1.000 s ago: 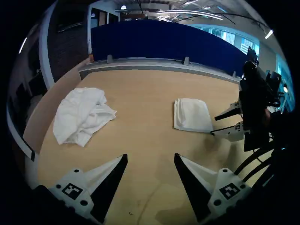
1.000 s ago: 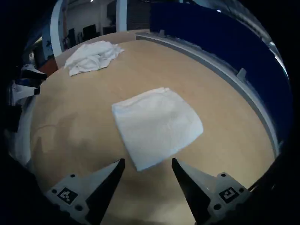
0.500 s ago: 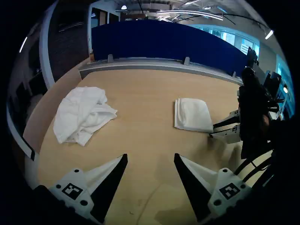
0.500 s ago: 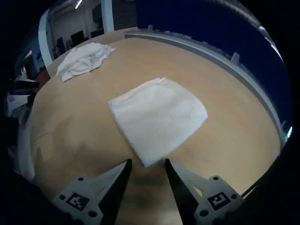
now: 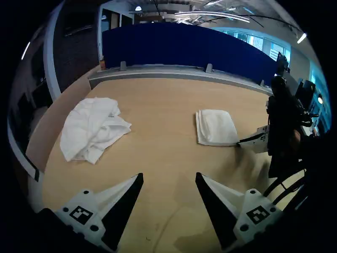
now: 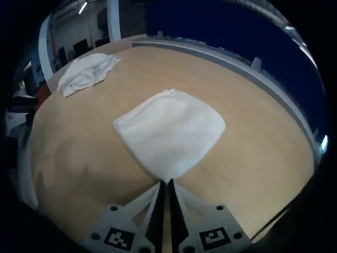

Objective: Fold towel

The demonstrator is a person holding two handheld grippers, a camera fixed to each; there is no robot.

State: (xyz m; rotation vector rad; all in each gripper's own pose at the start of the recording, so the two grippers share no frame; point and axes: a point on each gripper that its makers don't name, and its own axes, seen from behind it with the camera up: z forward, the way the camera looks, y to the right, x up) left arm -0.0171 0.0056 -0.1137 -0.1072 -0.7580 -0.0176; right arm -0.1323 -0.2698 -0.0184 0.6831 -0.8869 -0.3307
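A folded white towel [image 5: 215, 126] [image 6: 168, 130] lies flat on the wooden table [image 5: 164, 97]. My right gripper [image 6: 165, 183] has its fingers pressed together on the towel's near corner; from the left gripper view the right gripper [image 5: 246, 142] meets that same corner at the table's right side. A crumpled white towel [image 5: 92, 128] [image 6: 86, 71] lies in a heap on the left part of the table. My left gripper [image 5: 168, 175] hovers open over bare wood near the front edge, apart from both towels.
A blue partition [image 5: 185, 44] on a grey rail [image 5: 168, 71] runs along the table's far edge. A person's dark-sleeved hand [image 5: 284, 122] holds the right gripper. Bare wood [image 5: 164, 139] separates the two towels.
My right gripper moved in toward the folded towel and its fingers went from wide open to shut on the near corner. The left gripper stayed still and open.
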